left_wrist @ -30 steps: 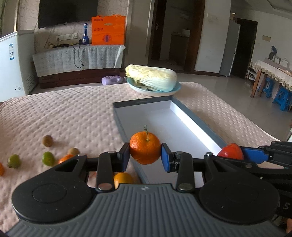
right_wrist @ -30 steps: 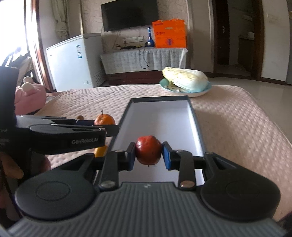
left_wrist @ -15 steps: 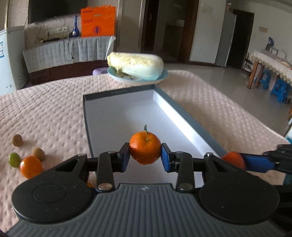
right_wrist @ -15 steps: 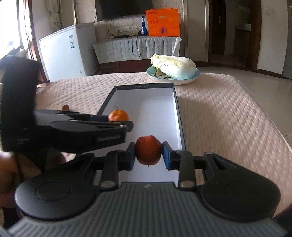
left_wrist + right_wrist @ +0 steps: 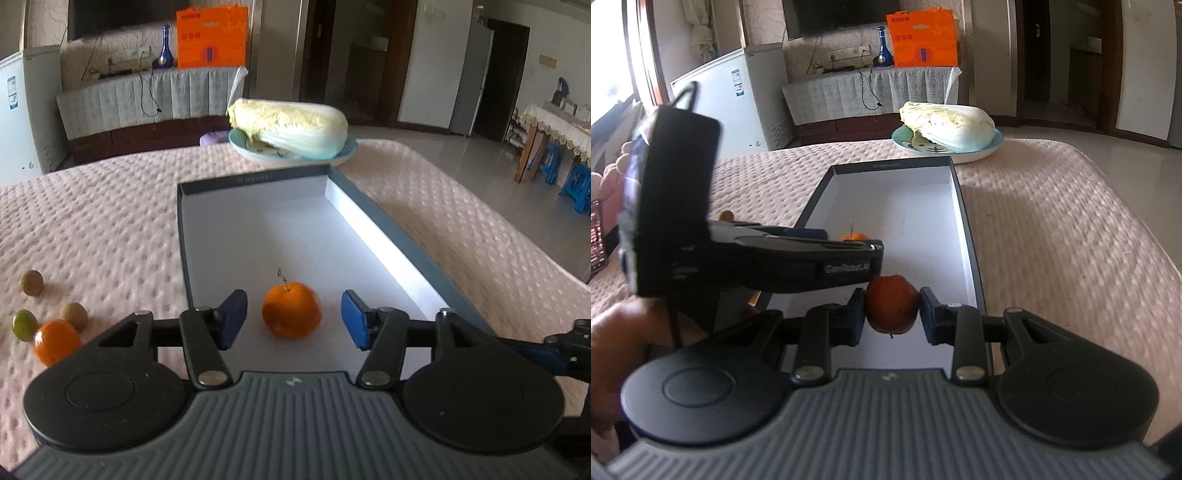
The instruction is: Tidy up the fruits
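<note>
on the pink cover at the left lie a loose orange (image 5: pixel 56 341) and small green fruits (image 5: pixel 24 324). the left gripper (image 5: pixel 293 319) is opening, its pads apart from the mandarin (image 5: pixel 291 309), which sits in the long box (image 5: pixel 258 181) running away from us, stem up. the right gripper (image 5: pixel 892 311) clenches a red fruit (image 5: pixel 892 308) over the box's near end.

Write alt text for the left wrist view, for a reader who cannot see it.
The left tool is opening around a stemmed orange sitting in a shallow grey box, pads clear of it. More small fruits lie left on the pink cloth; a cabbage sits beyond.
</note>
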### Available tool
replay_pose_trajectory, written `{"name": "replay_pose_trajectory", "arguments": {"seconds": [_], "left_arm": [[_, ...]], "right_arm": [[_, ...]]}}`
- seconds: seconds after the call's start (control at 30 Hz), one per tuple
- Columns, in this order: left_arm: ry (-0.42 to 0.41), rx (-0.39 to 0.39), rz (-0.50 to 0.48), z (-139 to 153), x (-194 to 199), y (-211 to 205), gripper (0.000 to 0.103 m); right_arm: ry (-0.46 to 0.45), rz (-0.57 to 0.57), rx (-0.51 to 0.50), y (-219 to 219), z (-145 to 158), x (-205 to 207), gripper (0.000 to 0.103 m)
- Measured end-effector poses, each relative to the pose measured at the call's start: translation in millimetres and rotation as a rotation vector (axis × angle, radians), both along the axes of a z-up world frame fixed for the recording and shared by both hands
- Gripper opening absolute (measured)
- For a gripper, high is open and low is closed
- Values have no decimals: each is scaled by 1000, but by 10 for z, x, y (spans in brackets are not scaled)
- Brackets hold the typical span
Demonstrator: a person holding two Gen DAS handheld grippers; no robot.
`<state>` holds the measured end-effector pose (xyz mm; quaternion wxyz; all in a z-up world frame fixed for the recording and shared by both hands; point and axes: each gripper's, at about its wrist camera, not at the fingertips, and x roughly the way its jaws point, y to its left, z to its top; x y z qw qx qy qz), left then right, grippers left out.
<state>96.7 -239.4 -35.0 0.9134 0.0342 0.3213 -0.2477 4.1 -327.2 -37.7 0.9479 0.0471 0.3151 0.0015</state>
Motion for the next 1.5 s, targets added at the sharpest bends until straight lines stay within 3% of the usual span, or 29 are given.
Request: {"name": "replay_pose_trajectory", "arguments": {"seconds": [0.27,0.43,0.7,0.8,0.93,1.03,1.37,1.5], "left_arm": [[-54,-67,26,233,-215,332,67],[-34,-129,78,390,-371,744,68],[-71,-79,95,602,-747,1252,68],[-75,-76,94,556,-921,1381,73],[-24,-91,131,416,-850,1557,73],[-56,-56,164,385,-792,1711,73],[-62,-62,248,403,-729,2262,74],[-67,-83,260,446,-732,2341,75]], "right_arm": [[-31,-40,28,14,-2,173,34],[-45,-73,34,72,-15,339,34],[-43,-146,66,73,-90,645,34],[-45,-140,72,150,-123,754,34],[-25,-131,61,249,-181,847,34],[-21,-143,62,258,-188,880,34],[-11,-174,35,254,-205,901,36],[-33,-188,20,265,-170,864,47]]}}
